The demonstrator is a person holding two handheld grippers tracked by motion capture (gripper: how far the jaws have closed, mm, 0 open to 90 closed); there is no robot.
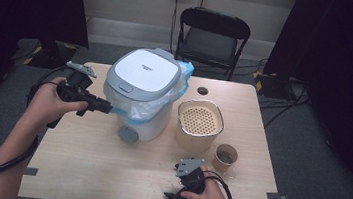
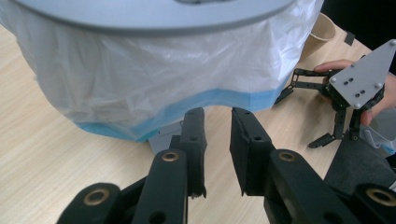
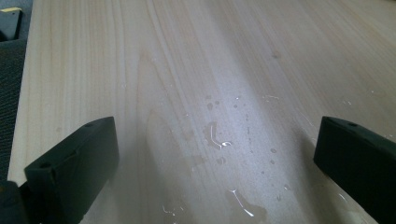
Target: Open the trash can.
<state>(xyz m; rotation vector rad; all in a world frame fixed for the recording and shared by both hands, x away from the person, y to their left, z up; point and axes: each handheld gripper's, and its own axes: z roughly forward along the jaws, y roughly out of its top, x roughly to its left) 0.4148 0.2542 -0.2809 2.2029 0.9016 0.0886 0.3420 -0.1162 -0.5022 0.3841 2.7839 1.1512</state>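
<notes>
One white bin (image 1: 140,95), grey lid, white liner with blue hem, worktop (image 1: 86,165) centre-left. Left gripper (image 1: 108,107) fingers narrow, empty, beside hem. Right gripper (image 1: 173,198) fingers wide, empty. One cup (image 1: 225,158), one basket (image 1: 200,125).

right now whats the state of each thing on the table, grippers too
bin: upright, lid shut
bag: lines the bin, folded out over its rim under the lid
basket: upright, nothing seen inside
cup: upright, brown dregs inside
table: wet, small drops
left gripper: narrow gap between its jaws, nothing in it, beside the bag's blue hem
right gripper: open wide, holds nothing, low over the table
</notes>
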